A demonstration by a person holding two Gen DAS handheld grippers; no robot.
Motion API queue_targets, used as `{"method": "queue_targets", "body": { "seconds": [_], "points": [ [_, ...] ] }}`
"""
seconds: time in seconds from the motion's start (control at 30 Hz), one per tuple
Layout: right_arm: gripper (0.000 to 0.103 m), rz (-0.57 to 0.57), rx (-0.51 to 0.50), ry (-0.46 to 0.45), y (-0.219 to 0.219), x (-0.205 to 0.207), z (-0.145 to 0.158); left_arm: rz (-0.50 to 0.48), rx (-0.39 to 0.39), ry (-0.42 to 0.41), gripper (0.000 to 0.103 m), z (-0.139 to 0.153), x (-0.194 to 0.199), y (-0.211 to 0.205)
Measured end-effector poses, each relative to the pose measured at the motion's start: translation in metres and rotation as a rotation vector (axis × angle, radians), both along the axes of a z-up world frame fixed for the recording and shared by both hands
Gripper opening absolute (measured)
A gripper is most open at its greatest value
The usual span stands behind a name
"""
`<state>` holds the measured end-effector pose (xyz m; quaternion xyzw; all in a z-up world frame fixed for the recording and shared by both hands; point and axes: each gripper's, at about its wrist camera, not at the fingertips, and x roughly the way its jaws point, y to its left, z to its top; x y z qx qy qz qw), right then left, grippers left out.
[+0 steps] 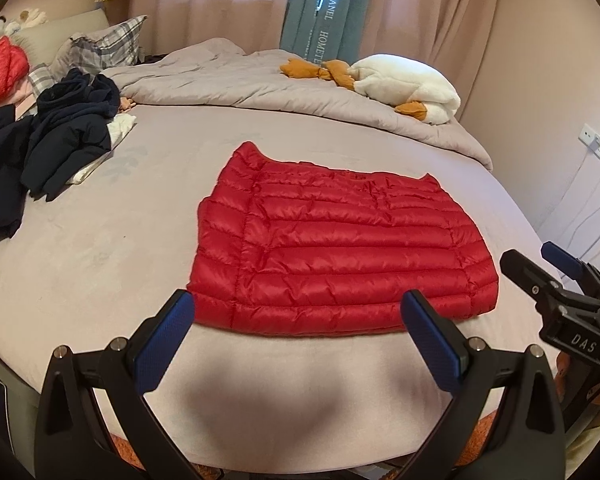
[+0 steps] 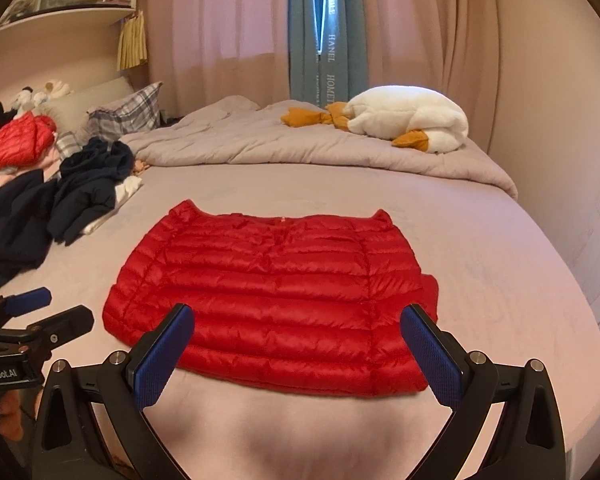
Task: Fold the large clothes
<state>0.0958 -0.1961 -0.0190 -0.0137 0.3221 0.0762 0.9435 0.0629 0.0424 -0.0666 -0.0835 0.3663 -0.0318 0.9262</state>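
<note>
a red quilted down jacket (image 1: pixel 340 260) lay folded flat into a rough rectangle on the bed (image 1: pixel 100 248), just ahead of both tools. the left hand-held gripper (image 1: pixel 300 344) hung above the sheet with its blue-padded fingers (image 1: pixel 164 344) spread wide and nothing between them, the jacket's near hem just beyond its tips. the right hand-held gripper (image 2: pixel 298 354) was likewise wide open and empty, its fingertips over the jacket's near edge in its own view; whether they touched the fabric could not be told. each tool showed at the edge of the other's view, the right one to the right of the left. far to the left of the grippers sat a heap of dark clothes (image 2: pixel 80 192) and, behind it, a second red garment (image 2: pixel 16 144) near a plaid pillow (image 2: pixel 128 114). beyond the jacket a bunched grey duvet (image 1: pixel 260 80) carried a white plush goose (image 2: pixel 408 118), in front of pink curtains (image 2: pixel 220 32).
</note>
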Motion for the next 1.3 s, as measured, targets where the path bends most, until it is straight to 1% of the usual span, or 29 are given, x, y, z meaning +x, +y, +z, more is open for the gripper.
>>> {"method": "queue_targets", "body": {
  "seconds": [0.13,0.27,0.43,0.63,0.87,1.03,1.17,1.3],
  "points": [
    [0.102,-0.005,-0.008,0.011,0.002,0.006,0.001,0.019,-0.028,0.006,0.103,-0.002,-0.003,0.010],
    [0.102,-0.016,-0.009,0.013,0.006,0.009,0.002,0.035,-0.034,0.012,0.103,-0.004,-0.003,0.018],
    [0.102,0.000,0.001,0.024,0.011,0.010,0.001,0.048,-0.046,0.023,0.103,-0.005,-0.003,0.024],
    [0.102,0.010,-0.022,0.032,0.017,0.010,-0.002,0.042,-0.044,0.032,0.103,-0.007,-0.002,0.023],
    [0.102,0.003,-0.018,0.042,0.017,0.012,-0.004,0.046,-0.035,0.030,0.103,-0.007,-0.001,0.022],
    [0.102,-0.008,-0.015,0.041,0.016,0.010,-0.004,0.039,-0.036,0.032,0.103,-0.006,0.000,0.021],
    [0.102,-0.017,-0.012,0.042,0.014,0.007,-0.004,0.037,-0.054,0.026,0.103,-0.004,0.000,0.020],
    [0.102,-0.027,-0.010,0.038,0.010,0.005,-0.003,0.025,-0.046,0.024,0.103,-0.003,0.001,0.016]
  ]
}}
